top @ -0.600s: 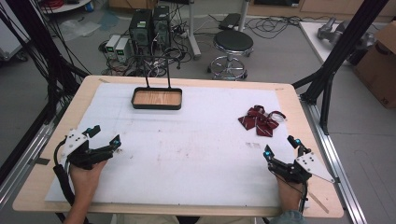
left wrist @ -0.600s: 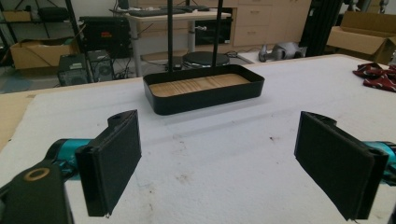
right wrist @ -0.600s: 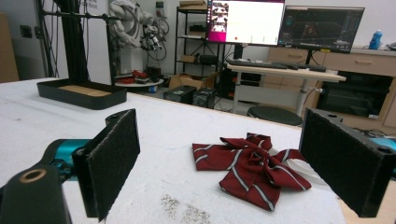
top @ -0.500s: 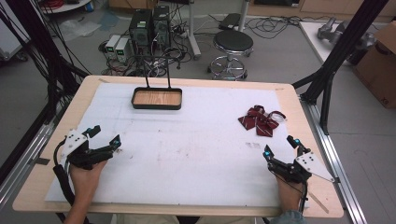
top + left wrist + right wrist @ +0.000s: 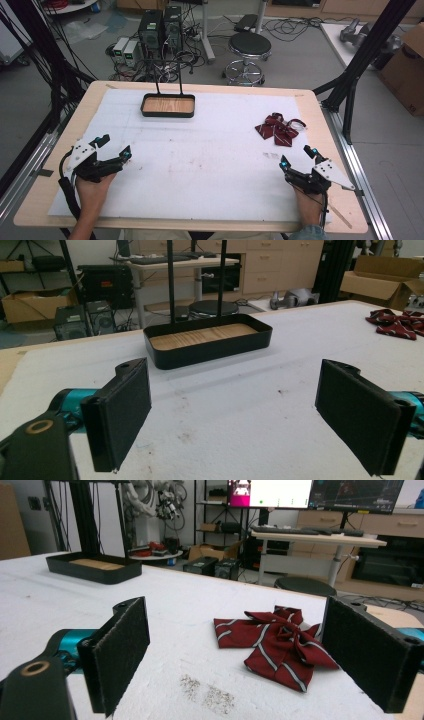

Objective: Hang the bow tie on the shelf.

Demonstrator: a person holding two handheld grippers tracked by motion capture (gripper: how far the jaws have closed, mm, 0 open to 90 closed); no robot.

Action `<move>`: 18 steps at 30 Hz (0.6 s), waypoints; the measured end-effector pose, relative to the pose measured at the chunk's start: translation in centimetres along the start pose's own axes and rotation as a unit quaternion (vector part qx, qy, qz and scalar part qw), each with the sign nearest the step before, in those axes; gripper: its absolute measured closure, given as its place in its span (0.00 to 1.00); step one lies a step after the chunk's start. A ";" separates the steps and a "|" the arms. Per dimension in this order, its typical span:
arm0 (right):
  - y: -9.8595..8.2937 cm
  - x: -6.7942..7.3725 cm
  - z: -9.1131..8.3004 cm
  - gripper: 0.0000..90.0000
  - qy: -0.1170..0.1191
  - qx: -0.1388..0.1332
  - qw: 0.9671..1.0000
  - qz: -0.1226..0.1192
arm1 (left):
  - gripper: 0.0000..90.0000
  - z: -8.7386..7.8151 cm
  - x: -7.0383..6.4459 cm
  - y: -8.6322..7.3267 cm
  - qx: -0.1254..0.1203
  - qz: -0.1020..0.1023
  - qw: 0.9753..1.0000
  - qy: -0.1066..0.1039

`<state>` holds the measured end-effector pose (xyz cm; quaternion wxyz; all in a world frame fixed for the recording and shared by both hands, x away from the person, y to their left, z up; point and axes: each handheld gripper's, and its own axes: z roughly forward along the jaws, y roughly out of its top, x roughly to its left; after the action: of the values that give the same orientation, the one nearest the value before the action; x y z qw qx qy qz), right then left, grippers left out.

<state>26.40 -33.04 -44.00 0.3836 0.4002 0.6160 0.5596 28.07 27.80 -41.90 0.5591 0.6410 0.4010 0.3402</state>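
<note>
Two hand-held grippers sit low over the white foam-covered tabletop [image 5: 210, 165], one in each of the person's hands, and both are spread wide with nothing between the jaws. The left hand-held gripper [image 5: 114, 146] is at the near left of the sheet, its black padded jaws standing far apart in the left gripper view [image 5: 235, 415]. Well ahead of it, toward the far edge, stands a shallow black rectangular tray with a light wooden floor [image 5: 168, 105] [image 5: 209, 342], and two thin black rods rise from the tray's far side. The right hand-held gripper [image 5: 297, 156] is at the near right, jaws just as wide in its own view [image 5: 235, 655]. Just ahead of that hand-held gripper, near but not touching, lies a crumpled dark red bow tie with pale stripes [image 5: 278, 129] [image 5: 277, 642], flat on the sheet and slightly toward its right jaw. The same red cloth shows far off to the right in the left gripper view [image 5: 397, 322]. A few brownish smudges mark the foam [image 5: 207, 692] right in front of the right hand-held gripper. Beyond the tabletop, a round black stool [image 5: 248, 55] stands on the grey floor.
</note>
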 end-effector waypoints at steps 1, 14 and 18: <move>0.0 0.0 0.0 0.13 0.000 0.001 1.000 0.001 | 0.17 -0.1 0.0 0.0 -0.001 -0.001 1.000 0.001; 1.4 -1.7 1.8 0.13 -0.003 0.021 1.000 0.005 | 0.17 -0.1 0.1 0.0 -0.011 -0.006 1.000 -0.008; 2.8 -2.9 2.8 0.13 -0.011 0.018 1.000 -0.004 | 0.17 0.1 0.1 0.0 -0.010 -0.004 1.000 -0.010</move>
<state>30.26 -34.51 -41.39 0.3853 0.4107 0.6235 0.5423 28.18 27.85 -41.90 0.5708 0.6372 0.3943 0.3357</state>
